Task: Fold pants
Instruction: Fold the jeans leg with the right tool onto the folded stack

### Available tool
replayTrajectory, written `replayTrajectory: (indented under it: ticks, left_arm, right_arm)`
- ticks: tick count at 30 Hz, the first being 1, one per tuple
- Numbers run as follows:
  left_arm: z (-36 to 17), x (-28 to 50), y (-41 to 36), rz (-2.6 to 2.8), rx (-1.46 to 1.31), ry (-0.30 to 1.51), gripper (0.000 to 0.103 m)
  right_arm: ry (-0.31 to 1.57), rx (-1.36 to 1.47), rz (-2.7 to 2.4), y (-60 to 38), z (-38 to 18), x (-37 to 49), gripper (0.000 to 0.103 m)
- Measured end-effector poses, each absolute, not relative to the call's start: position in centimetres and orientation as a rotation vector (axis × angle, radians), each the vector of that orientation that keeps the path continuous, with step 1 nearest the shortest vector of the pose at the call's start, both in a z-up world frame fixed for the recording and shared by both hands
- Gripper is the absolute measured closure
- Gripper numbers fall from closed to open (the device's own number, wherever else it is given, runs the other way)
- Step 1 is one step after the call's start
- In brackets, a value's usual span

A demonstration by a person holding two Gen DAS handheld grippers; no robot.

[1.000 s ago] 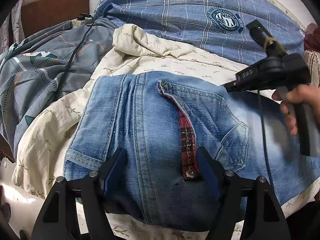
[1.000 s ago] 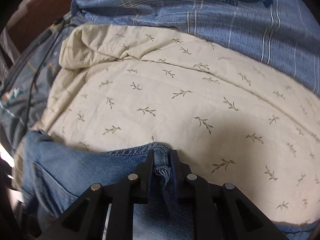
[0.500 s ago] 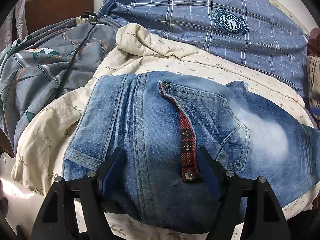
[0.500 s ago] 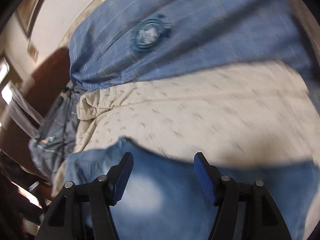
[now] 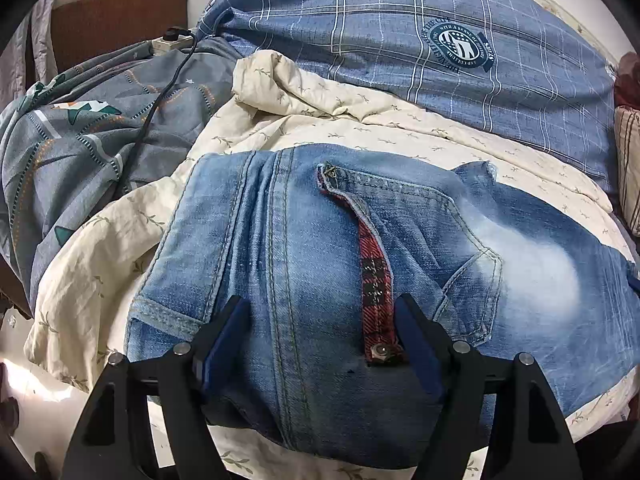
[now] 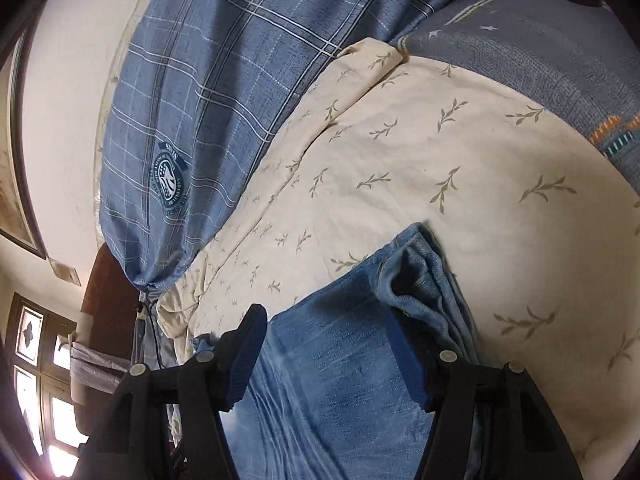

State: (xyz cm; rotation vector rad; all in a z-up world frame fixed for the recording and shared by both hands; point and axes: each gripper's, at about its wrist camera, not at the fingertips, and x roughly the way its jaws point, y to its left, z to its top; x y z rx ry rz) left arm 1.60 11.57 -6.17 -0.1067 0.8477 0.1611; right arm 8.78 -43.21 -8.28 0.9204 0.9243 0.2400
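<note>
Blue jeans (image 5: 304, 248) lie folded on a cream leaf-print quilt (image 5: 320, 120), back pocket up, with a red plaid strap (image 5: 374, 276) ending in a snap. My left gripper (image 5: 320, 332) is open, its jaws resting wide apart over the near edge of the jeans, holding nothing. In the right wrist view my right gripper (image 6: 332, 356) is open above the jeans' leg end (image 6: 348, 380); the bunched hem (image 6: 416, 272) lies just ahead of its right finger. The view is tilted.
A blue plaid pillow (image 5: 420, 40) with a round badge lies behind the quilt. A grey patterned duvet (image 5: 80, 140) with a black cable (image 5: 160, 92) and power strip lies left. A brown headboard (image 5: 116, 12) is at far left. A wall and window (image 6: 36, 360) show at left.
My right gripper let go of the jeans' hem, opened, and swung right out of the left wrist view, rolling its camera. The left gripper stayed open in place.
</note>
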Motion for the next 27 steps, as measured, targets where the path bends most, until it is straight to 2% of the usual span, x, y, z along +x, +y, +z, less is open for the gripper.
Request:
replayTrajectory:
  ticks: [5,12,17,21,24,27]
  left_arm:
    - [-6.0,1.5,11.6,0.16,-0.118,0.845,0.026]
    - [-5.6,1.2,11.5,0.157,-0.118,0.833,0.026]
    - [-5.1,0.9,11.4,0.153,-0.13,0.82,0.026]
    - [-4.2,0.3,11.4,0.149,-0.138,0.804,0.026]
    - [-3.8,-0.1,11.4,0.177,-0.104,0.784,0.026]
    - [-5.9,1.4,11.9,0.236,-0.065,0.883,0.024]
  right_arm:
    - [0.924,0.936,0.189,-43.4,-6.8,7.8,0.038]
    - [0.845,1.001,0.17,-45.6,-4.0,0.1,0.038]
    - [0.86,1.094,0.261,-44.5,-5.2,-3.9,0.037]
    - [0.948,1.035,0.121,-44.5,-8.0,-3.5,0.038]
    - [0.921,1.076,0.13,-44.6,-8.9,-3.3,0.038]
    - [0.926,1.052,0.135,-44.2,-8.9,-3.0,0.037]
